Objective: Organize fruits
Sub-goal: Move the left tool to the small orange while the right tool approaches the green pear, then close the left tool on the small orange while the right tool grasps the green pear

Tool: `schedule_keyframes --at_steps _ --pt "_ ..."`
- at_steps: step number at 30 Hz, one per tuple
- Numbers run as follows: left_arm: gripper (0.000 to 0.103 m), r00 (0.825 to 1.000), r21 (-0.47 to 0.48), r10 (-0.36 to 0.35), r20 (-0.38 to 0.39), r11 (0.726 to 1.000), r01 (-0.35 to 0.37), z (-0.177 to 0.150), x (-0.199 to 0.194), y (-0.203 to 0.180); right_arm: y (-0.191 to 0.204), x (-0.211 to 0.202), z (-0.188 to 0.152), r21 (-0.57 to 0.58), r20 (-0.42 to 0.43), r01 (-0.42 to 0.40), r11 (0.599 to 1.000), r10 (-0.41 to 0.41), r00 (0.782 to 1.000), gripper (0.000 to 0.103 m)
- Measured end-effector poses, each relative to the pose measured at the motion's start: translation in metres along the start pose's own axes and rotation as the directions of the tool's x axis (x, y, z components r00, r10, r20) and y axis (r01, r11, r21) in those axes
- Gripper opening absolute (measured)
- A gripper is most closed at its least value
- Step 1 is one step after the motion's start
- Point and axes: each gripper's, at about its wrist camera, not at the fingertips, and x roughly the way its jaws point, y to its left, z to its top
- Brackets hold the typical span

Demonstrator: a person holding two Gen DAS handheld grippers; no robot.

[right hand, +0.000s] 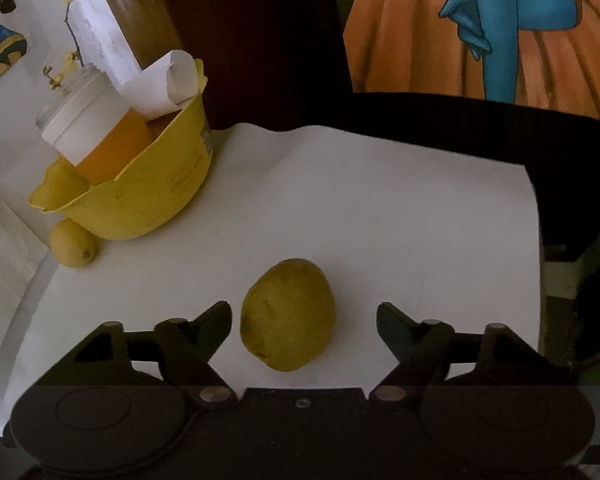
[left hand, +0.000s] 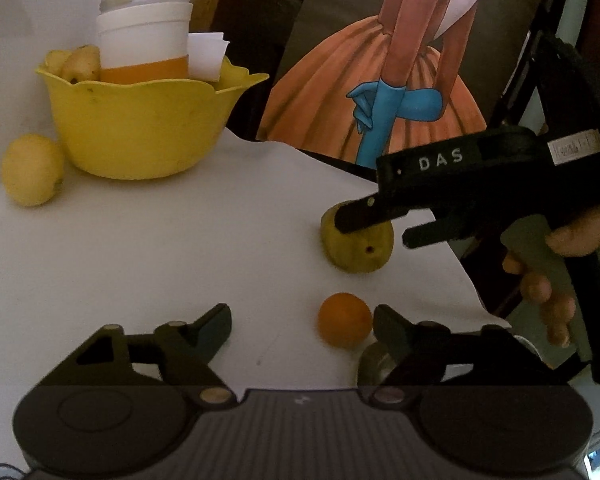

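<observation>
Right wrist view shows a yellow-green fruit [right hand: 287,315] on the white table [right hand: 380,208], low in the centre, between the spread fingers of the right gripper [right hand: 304,320]; the left pad [right hand: 216,322] is just beside it, and I cannot tell if it touches. From the left wrist view, the left gripper [left hand: 302,326] fingers stand apart, a small orange fruit [left hand: 345,319] near the right one. A yellow bowl [left hand: 140,128] with a cup [left hand: 144,46] stands upper left, a lemon [left hand: 31,169] beside it.
</observation>
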Motion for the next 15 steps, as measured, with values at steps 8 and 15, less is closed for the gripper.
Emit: schedule_keyframes --at_steps 8,15 --pt "0.065 1.0 0.014 -0.01 0.005 1.0 0.01 -0.001 0.007 -0.007 -0.001 0.007 -0.003 0.022 -0.021 -0.015 1.0 0.016 1.0 0.069" --pt "0.048 0.999 -0.003 -0.041 -0.004 0.999 0.041 -0.003 0.009 -0.011 -0.001 0.01 -0.007 0.027 -0.024 -0.026 0.999 0.026 0.999 0.063"
